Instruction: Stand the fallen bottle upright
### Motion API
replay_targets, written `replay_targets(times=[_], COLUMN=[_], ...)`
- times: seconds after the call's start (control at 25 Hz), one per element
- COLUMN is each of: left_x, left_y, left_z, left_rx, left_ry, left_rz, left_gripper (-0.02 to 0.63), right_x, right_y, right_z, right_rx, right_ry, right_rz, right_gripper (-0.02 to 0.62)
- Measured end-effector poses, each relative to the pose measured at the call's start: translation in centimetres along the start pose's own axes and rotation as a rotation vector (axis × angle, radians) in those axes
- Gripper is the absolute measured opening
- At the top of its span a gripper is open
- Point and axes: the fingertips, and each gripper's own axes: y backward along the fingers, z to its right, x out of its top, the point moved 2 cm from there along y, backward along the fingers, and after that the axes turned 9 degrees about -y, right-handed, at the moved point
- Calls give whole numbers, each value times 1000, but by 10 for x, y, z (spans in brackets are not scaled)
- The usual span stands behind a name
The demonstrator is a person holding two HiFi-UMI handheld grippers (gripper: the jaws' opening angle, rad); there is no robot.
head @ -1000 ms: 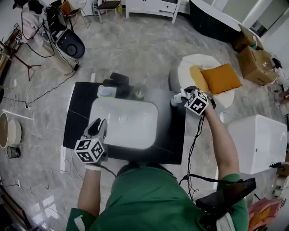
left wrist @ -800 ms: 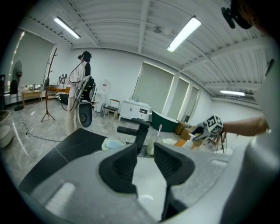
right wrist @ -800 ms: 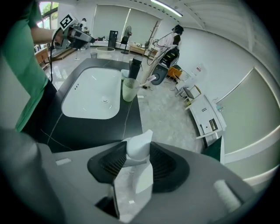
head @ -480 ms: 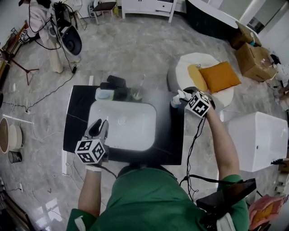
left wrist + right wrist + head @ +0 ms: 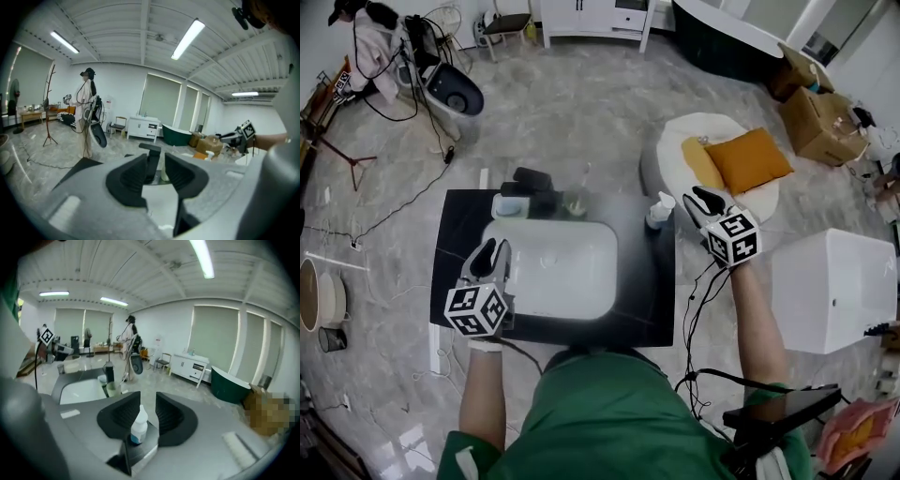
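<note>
Standing upright at the bench's [image 5: 652, 305] far right, the bottle [image 5: 657, 208] is clear of my right gripper [image 5: 700, 200], its parted jaws just now narrowing, empty; my left gripper [image 5: 491, 255] has its jaws spread, empty.

Bathroom mock-up hall: washbasin [image 5: 551, 272], bathtub [image 5: 727, 42], cabinet [image 5: 586, 19]

Right gripper [image 5: 701, 200] empty, fingers [image 5: 171, 417] apart, just-narrowed

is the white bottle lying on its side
No, the white bottle stands upright, pump top up, on the dark counter to the right of the sink.
</note>
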Motion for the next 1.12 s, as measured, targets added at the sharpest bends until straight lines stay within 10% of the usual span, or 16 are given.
replay_targets(times=[0.36,0.68,1.12], left_x=[91,159,174], left_y=[-7,7,21], left_z=[24,51,63], left_rx=[-14,7,-4], left_ry=[-165,-326,-300], left_rz=[169,293,337], left_gripper=[106,89,89], right_x=[59,105,119], right_y=[72,135,165], right_z=[-10,-32,-56], right_rx=[-92,-224,-263], right_ry=[-329,-218,-115], right_rz=[379,554,592], right_gripper=[6,6,6])
